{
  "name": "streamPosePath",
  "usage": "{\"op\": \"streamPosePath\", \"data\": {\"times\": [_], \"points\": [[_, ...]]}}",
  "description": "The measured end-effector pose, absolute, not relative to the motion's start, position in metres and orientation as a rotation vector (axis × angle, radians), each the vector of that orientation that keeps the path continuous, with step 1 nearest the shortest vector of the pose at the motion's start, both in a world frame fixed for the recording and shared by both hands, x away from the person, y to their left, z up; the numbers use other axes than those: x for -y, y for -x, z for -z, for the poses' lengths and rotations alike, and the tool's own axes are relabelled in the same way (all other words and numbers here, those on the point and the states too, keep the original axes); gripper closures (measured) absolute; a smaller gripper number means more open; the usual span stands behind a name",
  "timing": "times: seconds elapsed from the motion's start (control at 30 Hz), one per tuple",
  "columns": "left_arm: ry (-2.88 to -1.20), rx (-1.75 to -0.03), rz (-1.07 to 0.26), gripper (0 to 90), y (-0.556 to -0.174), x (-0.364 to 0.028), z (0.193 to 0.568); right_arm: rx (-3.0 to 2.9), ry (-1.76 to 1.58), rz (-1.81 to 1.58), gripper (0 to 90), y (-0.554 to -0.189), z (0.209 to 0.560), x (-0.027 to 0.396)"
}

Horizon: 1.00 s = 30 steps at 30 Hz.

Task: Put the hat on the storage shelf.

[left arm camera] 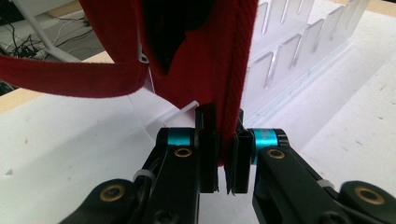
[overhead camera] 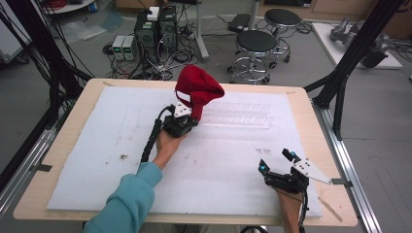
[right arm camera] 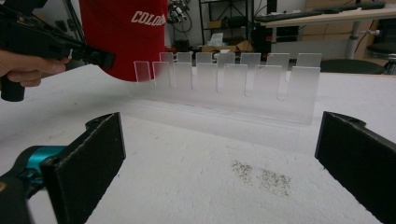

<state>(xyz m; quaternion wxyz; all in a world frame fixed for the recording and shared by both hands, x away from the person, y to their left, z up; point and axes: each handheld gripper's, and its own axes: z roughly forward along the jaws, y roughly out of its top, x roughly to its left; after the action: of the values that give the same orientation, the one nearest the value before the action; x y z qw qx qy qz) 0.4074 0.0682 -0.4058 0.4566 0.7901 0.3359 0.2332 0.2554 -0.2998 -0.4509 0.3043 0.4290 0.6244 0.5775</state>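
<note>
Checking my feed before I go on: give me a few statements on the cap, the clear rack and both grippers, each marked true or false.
1. The left gripper is clamped on the red cap. True.
2. The cap lies flat on the white mat. False: it is held up above the mat, at the near end of the clear slotted rack.
3. The right gripper has its jaws wide apart with nothing between them. True.
4. The cap carries white lettering. True, seen in the right gripper view.
5. The right gripper touches the rack. False: it sits well short of it, near the mat's front edge.
</note>
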Motion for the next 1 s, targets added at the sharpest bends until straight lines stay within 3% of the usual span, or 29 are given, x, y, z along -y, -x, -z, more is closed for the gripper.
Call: {"op": "streamPosePath", "data": {"times": [0.27,0.4,0.47,0.57,0.6,0.7,1.0], "points": [[-1.942,-0.835,-0.520,79.1,-0.406,-0.072,0.412,-1.655,-1.117,-1.515,0.5,-0.253,0.451,0.297],[-1.945,-0.852,-0.492,58.4,-0.404,-0.075,0.410,-1.640,-1.104,-1.528,0.5,-0.252,0.452,0.298],[-1.944,-0.848,-0.479,55.3,-0.404,-0.077,0.409,-1.635,-1.100,-1.533,0.5,-0.252,0.452,0.299],[-1.922,-0.853,-0.433,33.5,-0.402,-0.082,0.404,-1.616,-1.089,-1.550,0.5,-0.249,0.452,0.300],[-1.892,-0.827,-0.346,29.5,-0.402,-0.088,0.402,-1.616,-1.082,-1.549,0.5,-0.249,0.452,0.300],[-1.899,-0.791,-0.281,18.6,-0.398,-0.096,0.398,-1.622,-1.079,-1.547,0.5,-0.249,0.452,0.299],[-1.862,-0.637,-0.324,16.5,-0.354,-0.150,0.385,-1.628,-1.070,-1.540,0.5,-0.249,0.452,0.299]]}}
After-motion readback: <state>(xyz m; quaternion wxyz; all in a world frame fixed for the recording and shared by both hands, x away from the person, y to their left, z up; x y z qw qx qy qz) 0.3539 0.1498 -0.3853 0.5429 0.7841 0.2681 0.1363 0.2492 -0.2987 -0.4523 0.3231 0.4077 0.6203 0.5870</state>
